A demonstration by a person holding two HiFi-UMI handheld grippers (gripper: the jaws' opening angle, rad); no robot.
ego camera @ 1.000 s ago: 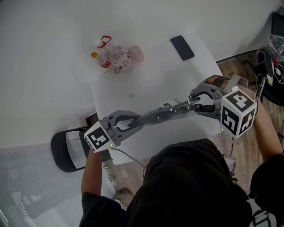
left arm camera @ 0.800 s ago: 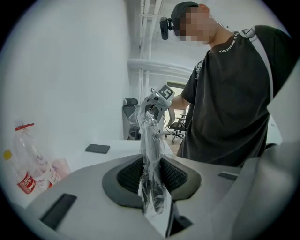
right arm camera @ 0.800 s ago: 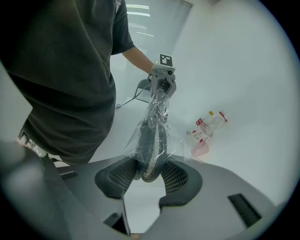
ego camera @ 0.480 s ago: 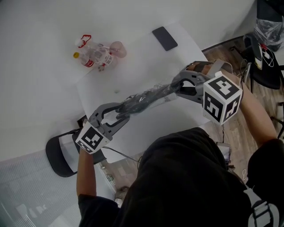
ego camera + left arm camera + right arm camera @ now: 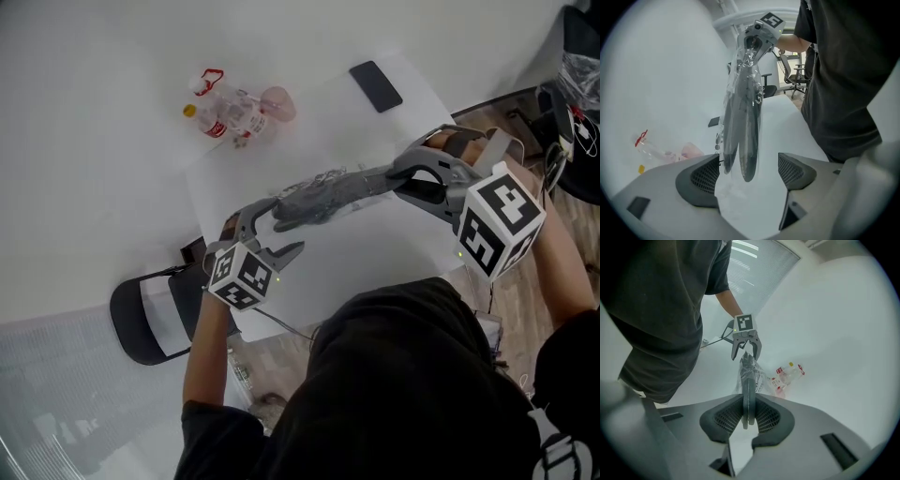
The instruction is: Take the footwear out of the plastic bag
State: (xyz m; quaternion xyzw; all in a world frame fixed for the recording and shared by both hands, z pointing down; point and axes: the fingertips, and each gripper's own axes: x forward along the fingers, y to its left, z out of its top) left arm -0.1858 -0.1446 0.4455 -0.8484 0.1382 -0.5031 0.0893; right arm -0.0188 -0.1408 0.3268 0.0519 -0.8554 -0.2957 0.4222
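Two grippers and one parcel between them: a clear plastic bag containing the footwear, apparently a pair of flat dark slippers laid face to face. Right gripper: its jaws have just closed and press flat on one end of the bag, pinching the film and the dark edge of the footwear between the pads. It appears to carry the whole parcel off the white table, and in the head view the parcel slants across above the tabletop. Judged purpose: anchoring and lifting one end pulls the bag out straight and leaves the other end free to work on. Left gripper: its jaws have just been opening and stand wide apart, gripping nothing. The bag's far end, with the rounded slipper tips, reaches into the mouth of the gap, closer to the pad at that view's left, and seems to touch neither pad. Judged purpose: opened to take a hold on film alone, though where the bag's mouth lies cannot be told. Footwear: wholly inside the bag, with nothing drawn out yet. Well apart on the same table: bottles and a dark phone.
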